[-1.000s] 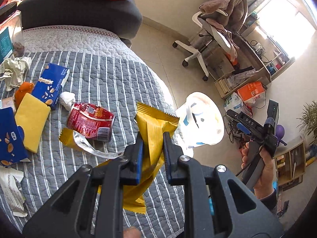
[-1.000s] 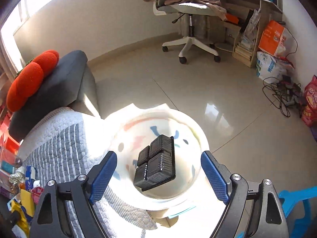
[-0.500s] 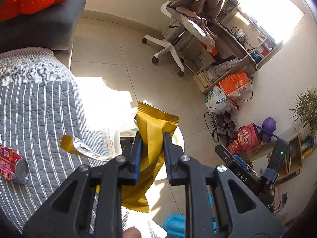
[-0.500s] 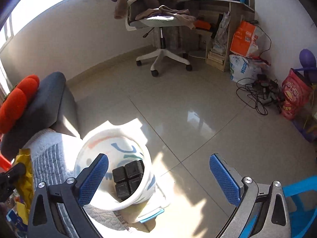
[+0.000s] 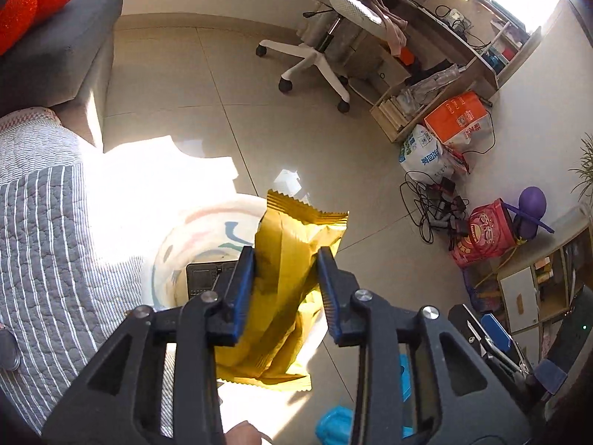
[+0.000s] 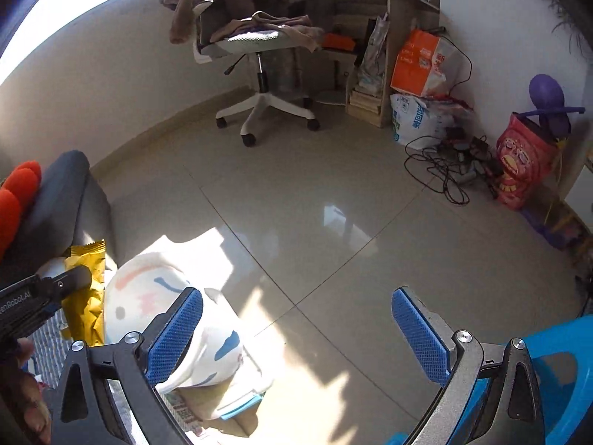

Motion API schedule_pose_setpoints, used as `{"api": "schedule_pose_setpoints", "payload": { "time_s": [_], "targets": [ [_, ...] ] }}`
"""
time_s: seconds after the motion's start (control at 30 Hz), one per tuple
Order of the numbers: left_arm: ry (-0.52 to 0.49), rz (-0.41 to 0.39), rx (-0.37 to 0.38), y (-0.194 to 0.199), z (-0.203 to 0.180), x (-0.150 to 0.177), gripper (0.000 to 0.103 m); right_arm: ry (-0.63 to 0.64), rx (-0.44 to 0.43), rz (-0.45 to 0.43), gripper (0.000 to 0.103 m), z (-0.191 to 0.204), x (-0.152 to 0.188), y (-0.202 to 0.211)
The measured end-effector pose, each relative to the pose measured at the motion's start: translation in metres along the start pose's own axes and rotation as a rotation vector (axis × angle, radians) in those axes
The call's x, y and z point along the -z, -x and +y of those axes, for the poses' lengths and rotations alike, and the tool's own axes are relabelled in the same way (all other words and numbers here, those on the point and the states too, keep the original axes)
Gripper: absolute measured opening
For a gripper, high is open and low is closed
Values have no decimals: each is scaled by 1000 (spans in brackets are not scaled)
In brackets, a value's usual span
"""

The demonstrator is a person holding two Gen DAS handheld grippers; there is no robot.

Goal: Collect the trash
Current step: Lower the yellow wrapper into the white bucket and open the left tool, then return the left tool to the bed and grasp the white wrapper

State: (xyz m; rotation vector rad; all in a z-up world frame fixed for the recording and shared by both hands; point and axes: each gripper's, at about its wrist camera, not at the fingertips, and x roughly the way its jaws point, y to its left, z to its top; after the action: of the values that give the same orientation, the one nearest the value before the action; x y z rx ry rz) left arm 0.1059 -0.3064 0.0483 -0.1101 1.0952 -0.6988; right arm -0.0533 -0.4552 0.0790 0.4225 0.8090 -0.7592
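Note:
A yellow snack wrapper (image 5: 292,252) hangs between the fingers of my left gripper (image 5: 286,278), directly above the white patterned trash bin (image 5: 174,244). The jaws have parted and the wrapper sits loosely between them. A black plastic tray (image 5: 202,278) lies inside the bin. In the right wrist view the wrapper (image 6: 87,296) and the left gripper show at the far left beside the bin (image 6: 148,296). My right gripper (image 6: 296,330) is open and empty, held over the floor to the right of the bin.
The striped grey bed cover (image 5: 40,244) lies left of the bin. A grey cushion with an orange pillow (image 5: 48,37) is behind it. An office chair (image 6: 259,74), desk, bags and cables (image 6: 444,163) stand across the tiled floor. A blue stool (image 6: 548,382) is at lower right.
My left gripper carried the wrapper from the bed to above the bin and its jaws have opened wider. My right gripper drew back from the bin and swung right.

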Motion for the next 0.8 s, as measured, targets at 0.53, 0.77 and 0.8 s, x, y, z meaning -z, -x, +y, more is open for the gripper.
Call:
{"api": "schedule_pose_setpoints", "payload": {
  "time_s": [0.53, 0.77, 0.8],
  "targets": [
    [-117, -159, -388, 56, 25, 35, 78, 147, 5, -55, 103, 56, 21, 14],
    [-89, -224, -546, 92, 59, 58, 79, 247, -33, -92, 103, 106, 46, 25],
    [-83, -230, -565, 98, 65, 62, 79, 260, -39, -93, 103, 113, 49, 26]
  ]
}}
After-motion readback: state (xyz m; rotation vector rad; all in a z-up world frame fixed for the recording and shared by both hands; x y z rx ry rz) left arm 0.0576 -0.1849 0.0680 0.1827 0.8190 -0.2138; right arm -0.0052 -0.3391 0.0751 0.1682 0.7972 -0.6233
